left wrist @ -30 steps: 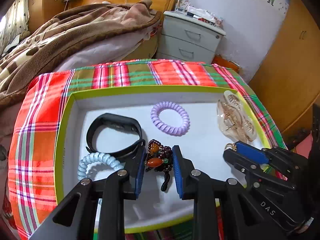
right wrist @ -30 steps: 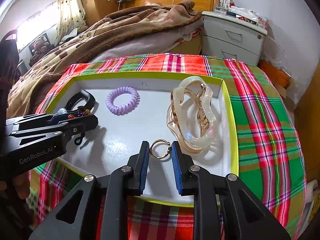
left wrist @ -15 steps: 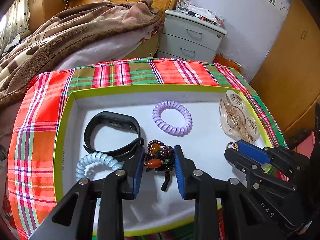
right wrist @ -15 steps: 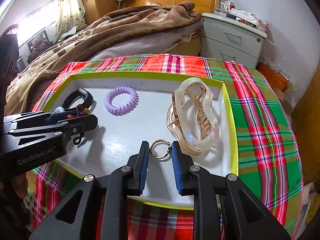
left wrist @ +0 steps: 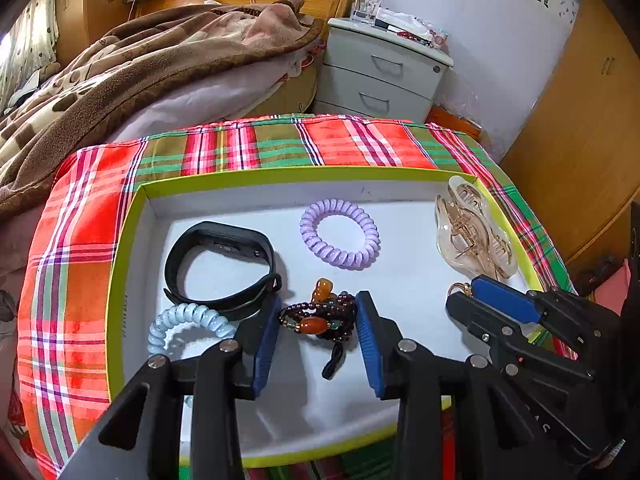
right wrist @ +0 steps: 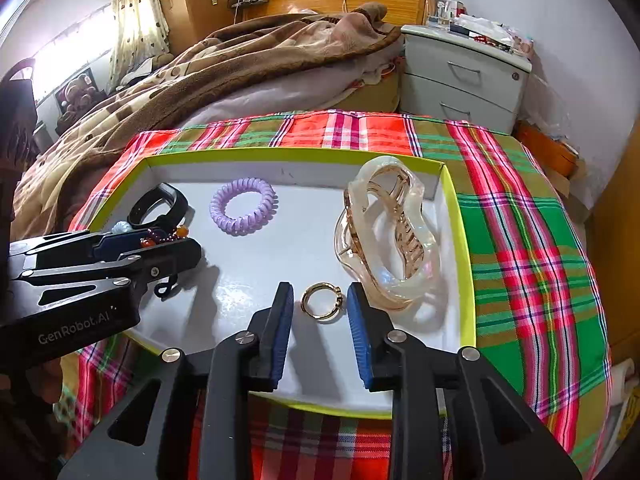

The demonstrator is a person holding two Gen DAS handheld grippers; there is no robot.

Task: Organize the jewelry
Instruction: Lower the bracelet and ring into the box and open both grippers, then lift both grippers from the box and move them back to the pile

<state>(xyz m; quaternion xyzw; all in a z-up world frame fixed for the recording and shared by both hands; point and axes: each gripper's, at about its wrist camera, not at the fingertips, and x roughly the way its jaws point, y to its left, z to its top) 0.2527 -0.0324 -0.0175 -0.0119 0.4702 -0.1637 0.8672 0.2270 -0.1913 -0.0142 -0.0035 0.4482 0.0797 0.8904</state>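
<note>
**Both grippers release their pieces in the tray**

Since a second ago both pairs of jaws have widened. Left gripper (left wrist: 317,322) stands apart around the bead bracelet (left wrist: 320,317), seemingly not touching it. Right gripper (right wrist: 319,304) brackets the gold ring (right wrist: 321,301), gaps either side. Both pieces lie on the tray (right wrist: 460,216) floor, hair claw (right wrist: 386,236) at two o'clock of the ring; placement looks done.

lilac hair tie (left wrist: 340,233), red-green plaid cloth (left wrist: 240,148), seemingly gold ring (right wrist: 321,302)
</note>
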